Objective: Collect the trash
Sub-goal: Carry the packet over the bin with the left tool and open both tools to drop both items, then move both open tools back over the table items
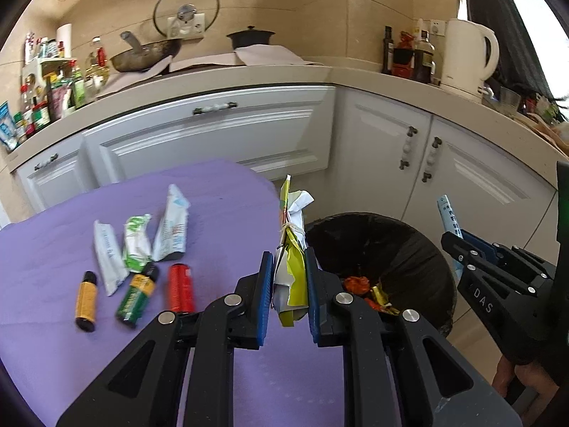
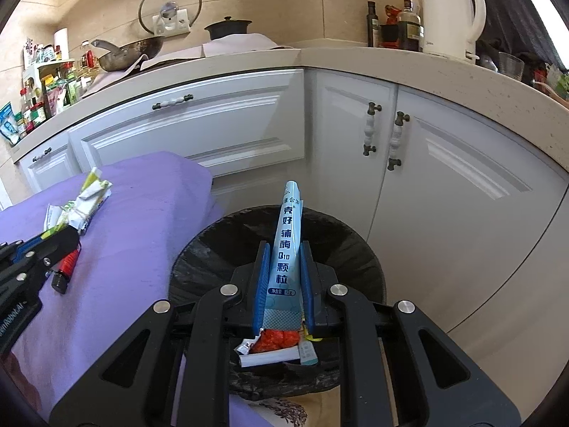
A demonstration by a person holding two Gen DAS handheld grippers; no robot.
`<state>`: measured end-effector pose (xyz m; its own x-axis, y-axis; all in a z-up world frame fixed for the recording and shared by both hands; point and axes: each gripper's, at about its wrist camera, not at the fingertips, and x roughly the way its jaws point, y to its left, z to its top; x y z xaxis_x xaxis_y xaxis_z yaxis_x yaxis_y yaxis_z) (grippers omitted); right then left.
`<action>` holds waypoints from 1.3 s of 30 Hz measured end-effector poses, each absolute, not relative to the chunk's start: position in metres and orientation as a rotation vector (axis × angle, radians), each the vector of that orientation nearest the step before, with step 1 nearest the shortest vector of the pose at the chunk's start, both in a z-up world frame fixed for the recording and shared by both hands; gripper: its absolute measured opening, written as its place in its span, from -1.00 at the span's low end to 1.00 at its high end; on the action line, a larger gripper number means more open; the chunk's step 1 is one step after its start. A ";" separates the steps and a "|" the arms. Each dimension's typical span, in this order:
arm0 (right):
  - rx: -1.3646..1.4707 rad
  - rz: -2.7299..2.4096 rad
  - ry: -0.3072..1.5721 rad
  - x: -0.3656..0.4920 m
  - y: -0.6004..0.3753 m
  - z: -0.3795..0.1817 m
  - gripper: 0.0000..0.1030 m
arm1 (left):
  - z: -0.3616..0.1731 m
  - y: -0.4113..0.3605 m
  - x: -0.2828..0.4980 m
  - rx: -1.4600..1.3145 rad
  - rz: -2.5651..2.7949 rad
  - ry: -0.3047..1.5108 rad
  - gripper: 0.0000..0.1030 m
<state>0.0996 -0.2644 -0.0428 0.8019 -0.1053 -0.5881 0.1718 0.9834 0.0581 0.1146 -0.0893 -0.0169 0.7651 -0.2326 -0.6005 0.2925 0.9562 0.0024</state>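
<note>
My left gripper (image 1: 288, 267) is shut on a crumpled yellow-green and white wrapper bundle (image 1: 293, 245), held over the right edge of the purple-covered table (image 1: 53, 348), beside the black-lined trash bin (image 1: 409, 249). My right gripper (image 2: 283, 267) is shut on a light blue sachet (image 2: 286, 249) with Chinese print, held above the bin (image 2: 220, 245), where red and white trash lies. On the table lie three white and green sachets (image 1: 137, 242) and three small bottles: orange (image 1: 86, 300), green (image 1: 137, 295), red (image 1: 181, 286).
White kitchen cabinets (image 1: 220, 128) and a counter run behind the table and bin. On the counter stand a wok (image 1: 142, 57), a black pot (image 1: 250, 35), a white kettle (image 1: 466, 53) and several bottles. The left gripper shows in the right wrist view (image 2: 32, 259).
</note>
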 end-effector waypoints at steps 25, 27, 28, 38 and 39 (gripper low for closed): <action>0.124 -0.175 0.658 0.110 -0.285 -0.063 -0.65 | -0.041 -0.141 0.134 0.169 -0.332 0.690 -0.63; 0.124 -0.180 0.658 0.112 -0.287 -0.064 -0.62 | -0.042 -0.142 0.136 0.171 -0.338 0.697 -0.63; 0.124 -0.185 0.657 0.112 -0.287 -0.064 -0.49 | -0.043 -0.143 0.136 0.170 -0.337 0.697 -0.63; 0.134 -0.195 0.652 0.111 -0.290 -0.062 -0.43 | -0.044 -0.140 0.139 0.156 -0.328 0.705 -0.33; 0.135 -0.195 0.651 0.110 -0.289 -0.062 -0.43 | -0.044 -0.139 0.138 0.154 -0.324 0.703 -0.32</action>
